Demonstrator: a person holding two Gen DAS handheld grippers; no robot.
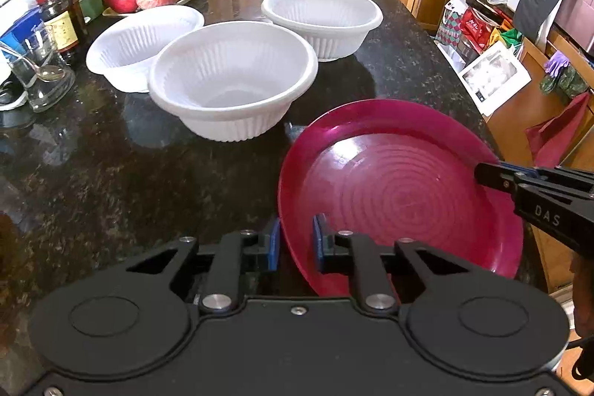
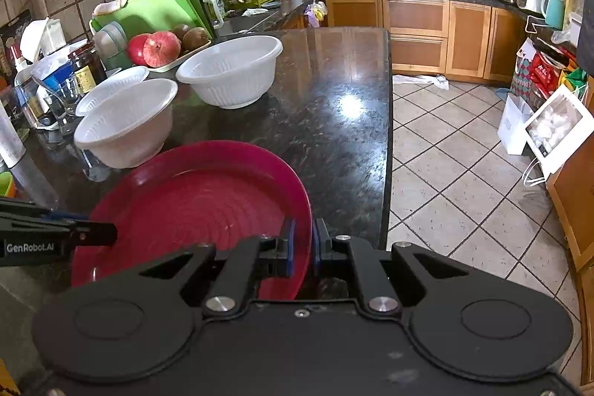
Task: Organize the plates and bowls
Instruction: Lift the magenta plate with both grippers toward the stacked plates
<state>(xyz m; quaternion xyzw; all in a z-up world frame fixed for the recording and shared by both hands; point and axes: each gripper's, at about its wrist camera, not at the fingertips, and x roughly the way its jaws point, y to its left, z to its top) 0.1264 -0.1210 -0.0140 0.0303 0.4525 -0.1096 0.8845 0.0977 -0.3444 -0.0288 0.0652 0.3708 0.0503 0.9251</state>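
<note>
You work under bright, even indoor light in both views. On the right wrist view, a white patch of glare sits on the polished counter, and it probably comes from a ceiling lamp overhead, though the lamp itself is out of frame. The red plate carries soft highlights across its ridged centre. The white bowls show only faint shading inside, with dim reflections under them on the stone. Fisheye distortion bends the cabinets and floor tiles toward the edges. The far stove area looks slightly soft; the corners darken.
</note>
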